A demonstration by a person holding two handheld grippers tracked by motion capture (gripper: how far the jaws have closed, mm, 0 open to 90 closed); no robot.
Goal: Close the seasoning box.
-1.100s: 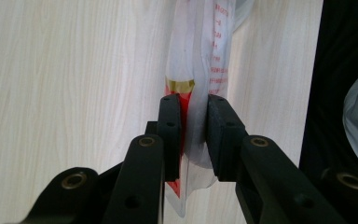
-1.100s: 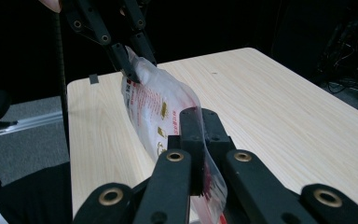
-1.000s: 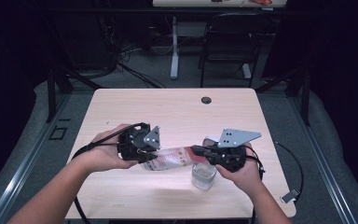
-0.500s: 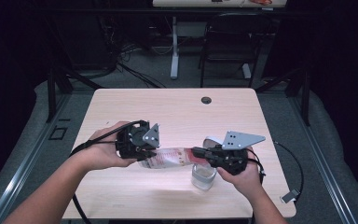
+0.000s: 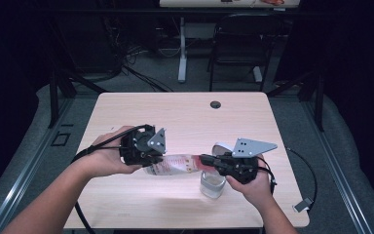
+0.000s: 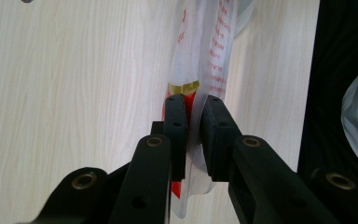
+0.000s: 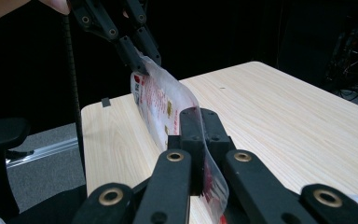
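Both hands sit slightly lower; left gripper (image 5: 152, 157) jaws have just been closing onto the packet (image 5: 175, 164), right gripper (image 5: 205, 159) clamps its other end above the cup (image 5: 212, 184). Next: tear it open.

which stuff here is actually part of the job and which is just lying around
In the job:
- clear packet with red print, stretched between both grippers
- left gripper, jaws just closing on one end
- right gripper, shut on the other end
- clear cup under the packet

Lying about:
- white lid on the table
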